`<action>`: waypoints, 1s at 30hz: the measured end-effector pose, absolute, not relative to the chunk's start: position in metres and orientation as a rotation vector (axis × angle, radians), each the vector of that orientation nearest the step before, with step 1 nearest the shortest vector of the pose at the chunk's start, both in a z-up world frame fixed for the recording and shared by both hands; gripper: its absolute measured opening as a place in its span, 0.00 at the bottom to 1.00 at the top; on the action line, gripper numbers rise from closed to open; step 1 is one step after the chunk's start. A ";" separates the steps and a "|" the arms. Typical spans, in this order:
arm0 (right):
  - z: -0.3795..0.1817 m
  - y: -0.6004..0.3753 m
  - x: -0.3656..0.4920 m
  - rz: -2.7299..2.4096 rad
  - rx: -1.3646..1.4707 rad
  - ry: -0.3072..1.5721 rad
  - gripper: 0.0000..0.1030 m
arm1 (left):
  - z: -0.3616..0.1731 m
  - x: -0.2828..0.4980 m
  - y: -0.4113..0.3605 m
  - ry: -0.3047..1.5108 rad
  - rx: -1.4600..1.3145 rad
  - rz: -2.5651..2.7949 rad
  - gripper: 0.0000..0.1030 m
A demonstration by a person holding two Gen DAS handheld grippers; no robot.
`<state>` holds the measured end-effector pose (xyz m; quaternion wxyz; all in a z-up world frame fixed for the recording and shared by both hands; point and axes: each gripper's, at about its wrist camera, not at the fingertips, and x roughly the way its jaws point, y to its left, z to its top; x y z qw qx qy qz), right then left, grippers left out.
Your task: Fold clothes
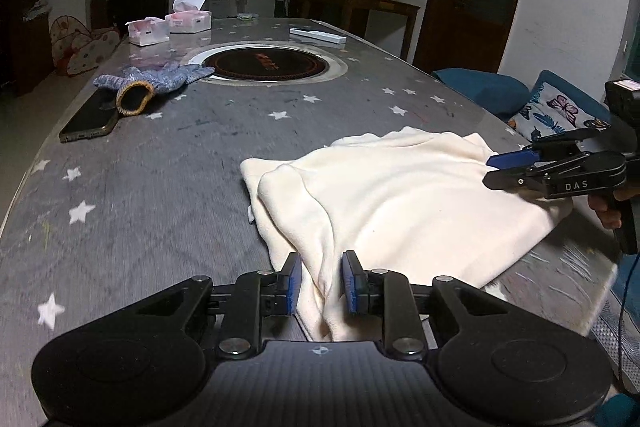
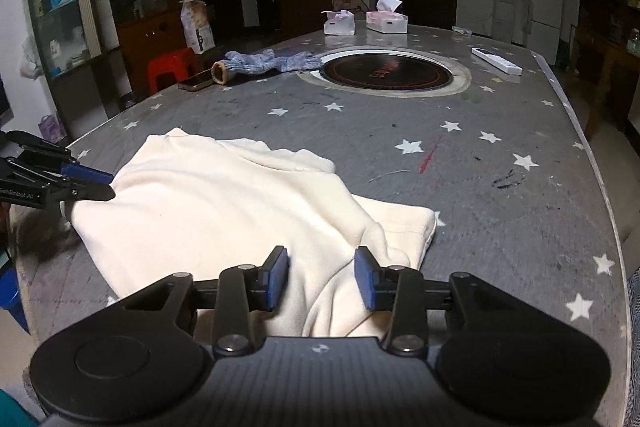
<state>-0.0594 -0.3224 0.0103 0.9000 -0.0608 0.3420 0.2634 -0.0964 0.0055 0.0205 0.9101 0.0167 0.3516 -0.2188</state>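
A cream garment [image 1: 400, 203] lies partly folded on the grey star-patterned table [image 1: 168, 171]; it also shows in the right wrist view [image 2: 224, 203]. My left gripper [image 1: 321, 281] is open, its blue pads on either side of a bunched fold at the garment's near edge. My right gripper [image 2: 322, 277] is open too, astride a ridge of cloth at the opposite edge. Each gripper shows side-on in the other's view: the right gripper [image 1: 494, 169] at the garment's far right edge, the left gripper [image 2: 102, 185] at its left edge.
A round dark hotplate [image 1: 264, 63] is set into the table's middle. A blue knitted glove [image 1: 156, 79] and a phone [image 1: 90, 119] lie at the left, two tissue boxes [image 1: 188, 21] and a white remote [image 1: 318, 35] at the far end. A blue sofa with a butterfly cushion [image 1: 556, 111] stands to the right.
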 end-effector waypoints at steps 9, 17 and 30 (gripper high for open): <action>0.009 -0.305 -0.070 0.508 -0.130 0.669 0.68 | 0.026 -0.099 -0.017 0.715 0.147 -0.345 0.34; 0.001 -0.303 -0.069 0.497 -0.095 0.647 0.91 | 0.031 -0.099 -0.019 0.692 0.177 -0.313 0.42; -0.002 -0.296 -0.069 0.496 -0.127 0.668 1.00 | 0.043 -0.098 -0.033 0.646 0.134 -0.399 0.48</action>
